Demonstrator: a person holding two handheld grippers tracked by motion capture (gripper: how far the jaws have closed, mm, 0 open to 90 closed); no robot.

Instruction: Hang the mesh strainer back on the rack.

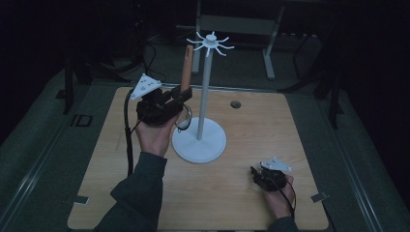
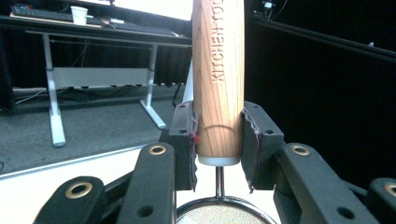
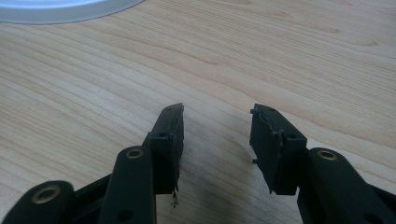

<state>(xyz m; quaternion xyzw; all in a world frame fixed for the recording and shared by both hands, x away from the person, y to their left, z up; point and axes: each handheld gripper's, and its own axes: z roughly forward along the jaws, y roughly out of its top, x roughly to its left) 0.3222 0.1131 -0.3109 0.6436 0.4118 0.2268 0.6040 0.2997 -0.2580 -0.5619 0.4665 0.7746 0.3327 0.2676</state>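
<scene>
My left gripper (image 1: 184,93) is shut on the lower end of a wooden handle (image 1: 186,65) that stands upright above it. In the left gripper view both pads press the handle (image 2: 218,79), which reads "KITCHEN", and a round metal strainer (image 2: 224,213) hangs from it below the jaws. The strainer ring (image 1: 184,119) hangs beside the white hook stand (image 1: 206,87), whose round base (image 1: 199,141) rests on the wooden table (image 1: 251,130). My right gripper (image 1: 253,171) sits low at the front right, open, nothing between its fingers (image 3: 169,135) above bare wood.
The stand's top carries several curved white hooks (image 1: 211,42). A small round hole (image 1: 235,104) sits in the table behind the stand. A white desk frame (image 1: 237,24) stands beyond the table. The stand base edge (image 3: 60,9) lies ahead of the right gripper.
</scene>
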